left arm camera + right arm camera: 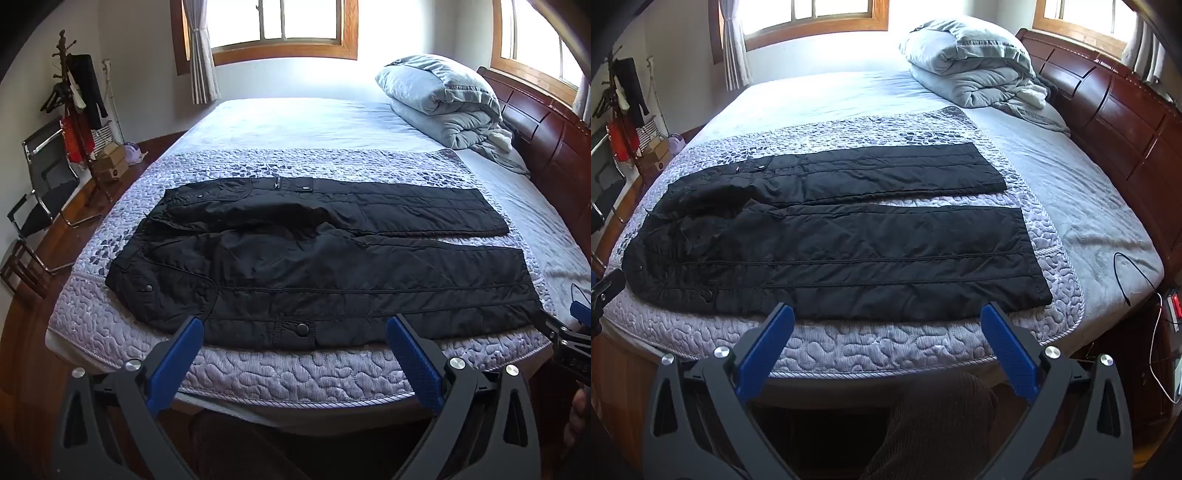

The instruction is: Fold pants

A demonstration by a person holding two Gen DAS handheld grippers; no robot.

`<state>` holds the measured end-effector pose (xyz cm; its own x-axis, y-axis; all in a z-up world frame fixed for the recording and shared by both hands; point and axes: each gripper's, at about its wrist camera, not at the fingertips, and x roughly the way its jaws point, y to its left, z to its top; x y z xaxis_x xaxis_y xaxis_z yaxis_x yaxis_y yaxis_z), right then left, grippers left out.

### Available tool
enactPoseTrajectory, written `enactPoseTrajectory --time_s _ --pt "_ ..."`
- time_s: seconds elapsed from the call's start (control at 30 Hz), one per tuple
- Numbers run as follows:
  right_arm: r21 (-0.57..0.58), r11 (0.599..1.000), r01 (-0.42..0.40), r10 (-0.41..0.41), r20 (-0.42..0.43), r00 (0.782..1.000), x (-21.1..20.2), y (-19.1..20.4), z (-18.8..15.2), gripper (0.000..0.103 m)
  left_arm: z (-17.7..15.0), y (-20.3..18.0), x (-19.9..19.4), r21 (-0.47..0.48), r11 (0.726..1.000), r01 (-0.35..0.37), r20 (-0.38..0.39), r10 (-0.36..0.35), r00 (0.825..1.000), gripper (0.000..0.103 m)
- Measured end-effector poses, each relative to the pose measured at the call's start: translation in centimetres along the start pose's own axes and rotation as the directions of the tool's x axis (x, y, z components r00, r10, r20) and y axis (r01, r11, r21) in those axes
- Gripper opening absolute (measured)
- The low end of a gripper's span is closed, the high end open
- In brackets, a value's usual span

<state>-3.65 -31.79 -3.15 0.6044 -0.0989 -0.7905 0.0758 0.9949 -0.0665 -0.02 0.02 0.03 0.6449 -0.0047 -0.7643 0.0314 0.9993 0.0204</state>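
Left tool (294,334) stands with its jaws spread as wide as they go, nothing between the blue pads, poised above the near bed edge at 6 o'clock in the left wrist view. Right tool (887,320) is likewise fully spread and empty, at 6 o'clock in its own view. Neither touches the cloth. Black pants (314,262) lie flat and unfolded just beyond both tools, on a grey pebble-quilted pad (295,373) that covers the near part of the bed (314,122). Waistband sits toward 9 o'clock, both legs run toward 3 o'clock, a narrow strip of pad showing between them. A snap-button pocket flap (301,329) lies on the near leg between the left tool's fingers. Folded grey duvet and pillow (443,99) rest at 1 o'clock beside the wooden headboard (1115,110). Coat rack (74,107) and chair (40,192) stand at 9 to 10 o'clock. Black cable (1134,273) lies on the sheet at 3 o'clock in the right wrist view.
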Motion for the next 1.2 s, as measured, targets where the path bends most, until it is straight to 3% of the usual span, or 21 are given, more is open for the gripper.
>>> enactPoseTrajectory --time_s 1.2 --pt "0.004 1.0 -0.004 0.004 -0.001 1.0 -0.28 -0.24 -0.11 0.101 0.06 -0.05 -0.39 0.005 1.0 -0.001 0.004 0.001 1.0 0.1"
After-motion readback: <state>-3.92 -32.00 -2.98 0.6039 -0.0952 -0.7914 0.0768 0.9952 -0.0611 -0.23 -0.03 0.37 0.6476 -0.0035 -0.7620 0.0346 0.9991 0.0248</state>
